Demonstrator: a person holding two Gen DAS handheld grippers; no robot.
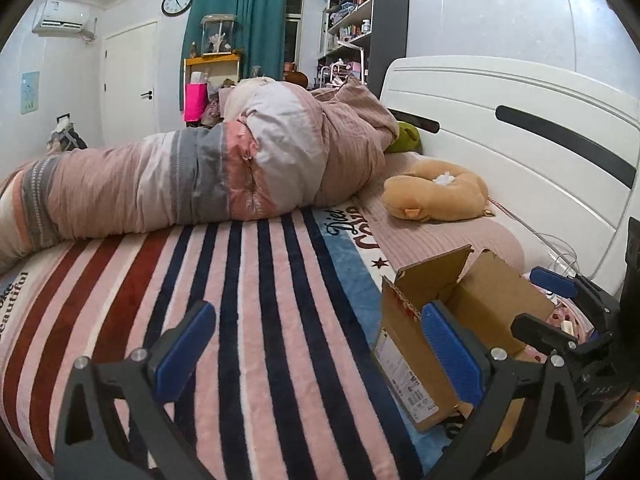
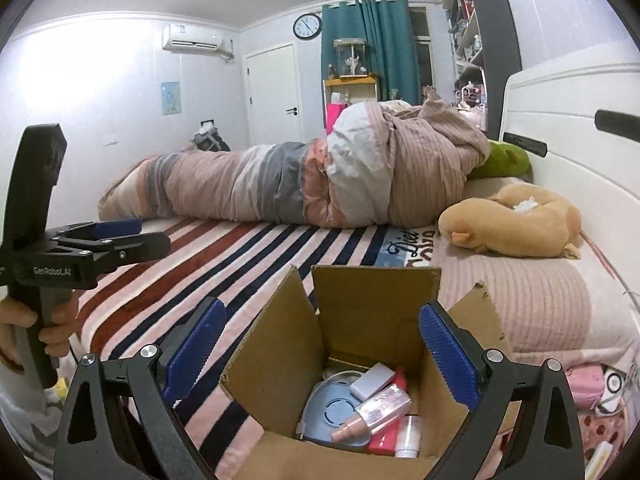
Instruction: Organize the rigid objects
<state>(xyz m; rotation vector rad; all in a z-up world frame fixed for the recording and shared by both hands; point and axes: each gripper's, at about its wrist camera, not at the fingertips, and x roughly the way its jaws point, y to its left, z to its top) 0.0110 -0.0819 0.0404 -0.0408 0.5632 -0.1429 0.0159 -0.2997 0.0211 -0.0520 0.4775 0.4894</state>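
On the striped blanket sits the box, flaps up and mouth wide, and that box is our landmark. Right gripper hangs directly over its opening, blue pads spread far apart, nothing between them, one pad outside the box's left flap and the other above its right wall. Down inside the box: a round blue-grey tin on the floor, a pale pink bottle lying tilted across it with its cap toward the near wall, a small white block just behind the bottle, something red under it, and a white tube at the near right corner — what the red piece is, I can't quite make out from up here. Left gripper, left of the box, hovers above the blanket with its pads released too, empty, the right-hand pad overlapping the box's near corner in its own view; from the right wrist view it shows side-on, far left of the box, gripped by a hand. Beyond the box, a tan plush lies on the pink pillow, and a rolled duvet stretches across the bed behind. Right of the box, pink items sit near the headboard.
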